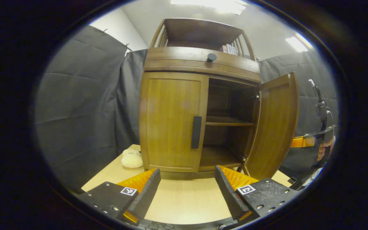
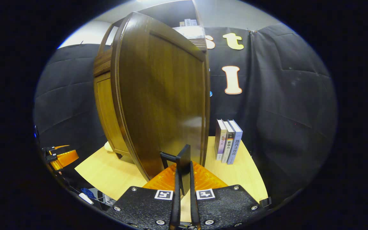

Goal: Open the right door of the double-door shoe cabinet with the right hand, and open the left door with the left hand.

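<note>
The wooden shoe cabinet [image 1: 200, 64] stands on a pale table [image 1: 184, 198]. Its left door [image 1: 171, 121] is closed, with a dark vertical handle [image 1: 196, 132] at its inner edge. The right door [image 1: 275, 126] is swung wide, showing shelves inside. My left gripper [image 1: 187, 183] is open, low in front of the cabinet and short of the left door's handle. In the right gripper view the right door [image 2: 161, 95] looms close, and my right gripper [image 2: 184, 167] is shut on the right door's handle [image 2: 184, 163]. The right gripper [image 1: 315, 139] and a hand also show in the left gripper view, behind the swung door.
A cream plush toy [image 1: 132, 158] lies on the table left of the cabinet. Three books [image 2: 228, 142] stand upright on the table to the right of the swung door. A round knob [image 1: 211, 57] sits on the cabinet's upper band. Black cloth walls surround the table.
</note>
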`<state>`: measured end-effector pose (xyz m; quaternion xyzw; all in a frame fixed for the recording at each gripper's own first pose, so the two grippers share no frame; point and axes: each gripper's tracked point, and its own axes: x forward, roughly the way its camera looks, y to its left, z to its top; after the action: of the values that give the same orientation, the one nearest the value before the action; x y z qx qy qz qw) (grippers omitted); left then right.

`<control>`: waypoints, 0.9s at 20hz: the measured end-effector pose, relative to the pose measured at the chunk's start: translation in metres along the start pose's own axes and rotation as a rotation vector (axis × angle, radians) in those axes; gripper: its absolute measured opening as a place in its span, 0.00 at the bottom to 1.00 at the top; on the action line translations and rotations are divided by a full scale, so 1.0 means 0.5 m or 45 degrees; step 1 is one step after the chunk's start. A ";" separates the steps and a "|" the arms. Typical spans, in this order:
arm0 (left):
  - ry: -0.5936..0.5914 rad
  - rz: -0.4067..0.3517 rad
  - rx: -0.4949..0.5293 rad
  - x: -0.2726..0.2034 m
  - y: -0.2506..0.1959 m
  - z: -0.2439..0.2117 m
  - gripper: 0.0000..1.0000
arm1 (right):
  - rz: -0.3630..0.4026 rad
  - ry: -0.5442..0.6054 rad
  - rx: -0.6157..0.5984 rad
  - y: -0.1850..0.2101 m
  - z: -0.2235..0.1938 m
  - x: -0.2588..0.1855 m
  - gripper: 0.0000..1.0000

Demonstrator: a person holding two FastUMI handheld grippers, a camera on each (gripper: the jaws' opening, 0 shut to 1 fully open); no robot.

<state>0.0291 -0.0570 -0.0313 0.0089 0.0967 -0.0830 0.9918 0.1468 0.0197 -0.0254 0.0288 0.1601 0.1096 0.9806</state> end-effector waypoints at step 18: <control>-0.079 0.103 -0.095 0.189 -0.182 0.029 1.00 | 0.186 -0.053 0.215 -0.159 0.007 -0.002 0.06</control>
<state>0.1082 -0.1624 -0.0353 -0.0267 0.0685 -0.0395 0.9965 0.1635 -0.0580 -0.0293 0.1252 0.1458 0.1663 0.9672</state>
